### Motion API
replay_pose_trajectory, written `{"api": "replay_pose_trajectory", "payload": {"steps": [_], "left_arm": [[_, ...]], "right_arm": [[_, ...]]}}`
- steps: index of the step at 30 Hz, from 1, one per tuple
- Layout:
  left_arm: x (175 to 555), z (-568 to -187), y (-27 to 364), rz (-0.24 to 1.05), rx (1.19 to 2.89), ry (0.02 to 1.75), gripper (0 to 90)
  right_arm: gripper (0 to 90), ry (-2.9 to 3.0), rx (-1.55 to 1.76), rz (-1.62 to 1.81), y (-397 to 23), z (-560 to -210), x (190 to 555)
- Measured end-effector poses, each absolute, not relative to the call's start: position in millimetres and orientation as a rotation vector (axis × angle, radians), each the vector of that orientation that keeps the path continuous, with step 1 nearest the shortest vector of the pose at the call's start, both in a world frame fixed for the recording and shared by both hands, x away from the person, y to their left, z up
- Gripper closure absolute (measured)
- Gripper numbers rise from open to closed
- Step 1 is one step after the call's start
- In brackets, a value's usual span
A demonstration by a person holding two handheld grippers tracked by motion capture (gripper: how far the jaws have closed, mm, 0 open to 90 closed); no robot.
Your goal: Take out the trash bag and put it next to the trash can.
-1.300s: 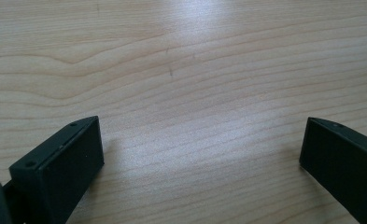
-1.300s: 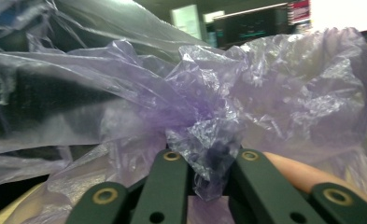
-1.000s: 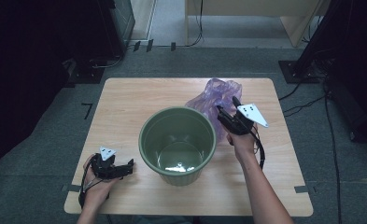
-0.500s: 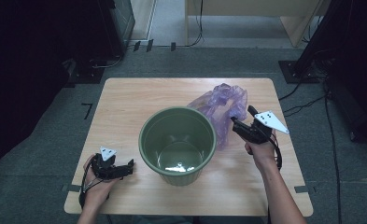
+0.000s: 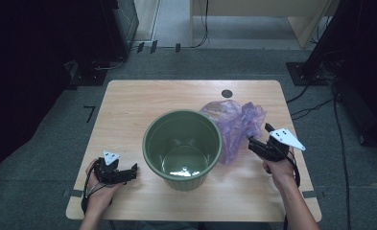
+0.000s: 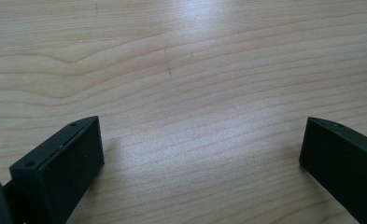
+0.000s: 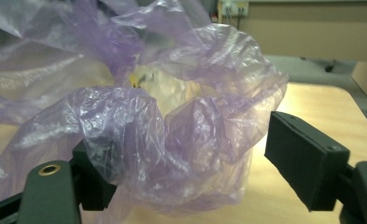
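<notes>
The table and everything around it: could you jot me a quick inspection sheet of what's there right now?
Surface: wooden table, pale grain, with a small dark round spot near its far edge.
Job's things: green bucket upright mid-table, nothing seen in it; crumpled purple plastic bag lying against its right side.
Clutter: nothing seen.
Grippers: left gripper low over the table near the bucket, jaws wide apart over bare wood. Right gripper has just been opening; bag folds lie between its jaws, draped on one, clear of the other.
Cables: one trails from each gripper; more run across the floor beyond the table.
Surroundings: grey carpet, dark equipment stands at both sides, light wooden furniture behind.
</notes>
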State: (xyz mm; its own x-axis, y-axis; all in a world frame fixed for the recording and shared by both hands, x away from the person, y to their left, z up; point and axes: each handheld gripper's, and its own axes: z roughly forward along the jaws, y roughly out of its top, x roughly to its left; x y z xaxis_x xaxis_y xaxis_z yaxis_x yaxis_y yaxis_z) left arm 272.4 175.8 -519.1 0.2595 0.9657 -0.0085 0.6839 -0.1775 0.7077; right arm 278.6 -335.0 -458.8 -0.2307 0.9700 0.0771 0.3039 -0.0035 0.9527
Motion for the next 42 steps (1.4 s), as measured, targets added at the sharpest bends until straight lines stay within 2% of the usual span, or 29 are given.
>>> {"api": "replay_pose_trajectory", "payload": {"steps": [14, 15, 19, 20, 21, 23, 24, 29, 33, 37, 38, 42], "left_arm": [[272.5, -519.2, 175.3, 0.615, 1.943, 1.490, 0.0], [272.5, -519.2, 175.3, 0.615, 1.943, 1.490, 0.0], [272.5, -519.2, 175.2, 0.616, 1.944, 1.491, 0.0], [272.5, -519.2, 175.2, 0.616, 1.944, 1.491, 0.0], [272.5, -519.2, 175.2, 0.616, 1.944, 1.491, 0.0], [272.5, -519.2, 175.2, 0.616, 1.944, 1.491, 0.0], [272.5, -519.2, 175.0, 0.617, 1.946, 1.491, 0.0], [272.6, -519.2, 174.9, 0.617, 1.946, 1.491, 0.0], [272.7, -519.3, 174.8, 0.619, 1.945, 1.493, 0.0], [272.8, -519.3, 174.7, 0.618, 1.941, 1.494, 0.0], [272.7, -519.3, 174.9, 0.617, 1.940, 1.493, 0.0], [272.7, -519.2, 175.4, 0.614, 1.937, 1.492, 0.0]], "right_arm": [[24.4, 1.633, 1.460, 1.118, -362.2, -485.3, 261.7], [29.1, 1.634, 1.466, 1.110, -363.1, -487.2, 260.2], [58.7, 1.644, 1.497, 1.080, -366.7, -494.2, 256.4], [72.3, 1.653, 1.491, 1.076, -367.5, -496.2, 254.3], [72.3, 1.653, 1.491, 1.076, -367.5, -496.2, 254.3], [87.3, 1.656, 1.499, 1.076, -368.2, -496.6, 253.2], [89.8, 1.660, 1.512, 1.082, -368.4, -496.2, 253.7], [90.0, 1.699, 1.494, 1.114, -354.3, -495.8, 268.1], [90.0, 1.693, 1.522, 1.199, -321.3, -492.0, 299.6], [90.0, 1.713, 1.519, 1.246, -301.4, -488.1, 312.8], [87.0, 1.726, 1.515, 1.251, -297.0, -487.8, 314.9], [55.1, 1.808, 1.468, 1.265, -298.4, -491.9, 314.1]]}}
